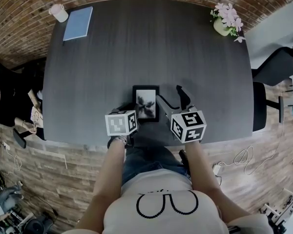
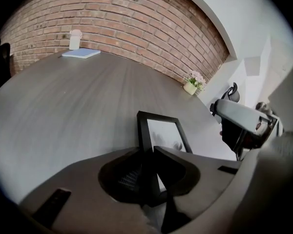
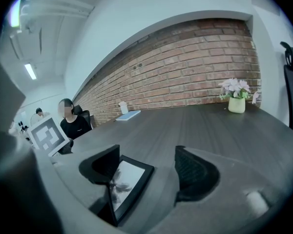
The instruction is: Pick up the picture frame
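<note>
A black picture frame (image 1: 146, 104) with a dark flower print lies flat near the front edge of the grey table (image 1: 136, 48). In the left gripper view the frame's (image 2: 163, 133) left border runs between the jaws of my left gripper (image 2: 149, 155), which are closed against it. In the head view the left gripper (image 1: 133, 113) sits at the frame's near left corner. My right gripper (image 3: 146, 167) stands open at the frame's right side. The frame's (image 3: 127, 182) right edge lies just inside its left jaw, and the right jaw is well apart. The head view shows the right gripper (image 1: 172, 100) beside the frame.
A pink cup (image 1: 58, 12) and a blue notebook (image 1: 78, 23) lie at the table's far left corner. A flower pot (image 1: 227, 21) stands at the far right. An office chair (image 1: 278, 67) is to the right of the table. A person (image 1: 0, 96) sits at the left.
</note>
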`<state>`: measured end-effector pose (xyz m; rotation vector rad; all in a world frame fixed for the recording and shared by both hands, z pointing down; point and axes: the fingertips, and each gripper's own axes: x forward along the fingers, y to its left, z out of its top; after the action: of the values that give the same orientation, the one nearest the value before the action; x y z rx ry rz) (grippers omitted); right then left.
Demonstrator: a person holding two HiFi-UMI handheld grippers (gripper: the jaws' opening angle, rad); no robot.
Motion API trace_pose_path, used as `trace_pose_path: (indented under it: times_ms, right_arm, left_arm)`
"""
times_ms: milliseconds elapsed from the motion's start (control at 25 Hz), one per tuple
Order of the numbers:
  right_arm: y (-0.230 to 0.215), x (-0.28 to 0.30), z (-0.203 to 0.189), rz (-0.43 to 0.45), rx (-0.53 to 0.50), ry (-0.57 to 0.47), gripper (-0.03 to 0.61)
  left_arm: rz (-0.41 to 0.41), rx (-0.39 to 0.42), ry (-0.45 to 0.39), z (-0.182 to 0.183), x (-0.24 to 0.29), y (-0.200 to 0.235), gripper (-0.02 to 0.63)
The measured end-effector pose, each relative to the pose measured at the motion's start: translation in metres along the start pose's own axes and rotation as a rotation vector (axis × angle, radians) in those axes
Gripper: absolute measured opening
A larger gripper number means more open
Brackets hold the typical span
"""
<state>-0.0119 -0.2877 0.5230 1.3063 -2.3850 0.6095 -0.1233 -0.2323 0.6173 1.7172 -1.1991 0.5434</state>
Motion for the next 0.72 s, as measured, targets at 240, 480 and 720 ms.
trace_pose_path:
  times_ms: [240,480,720]
  right_arm:
    - [0.006,-0.001,0.003,0.018,0.013,-0.004,0.353]
    - [0.008,-0.004,0.001,0.057,0.07,0.015,0.353]
    - [0.017,-0.001,-0.011,0.134,0.183,0.077,0.353]
  left_arm:
    - [-0.086,-0.086,0.021,-0.001,0.001,0.003,0.077]
    - [-0.24,-0.201,0.065,0.001,0.0,0.004,0.072]
    - [-0.308,-0.245,0.07,0.001,-0.001,0.003,0.072]
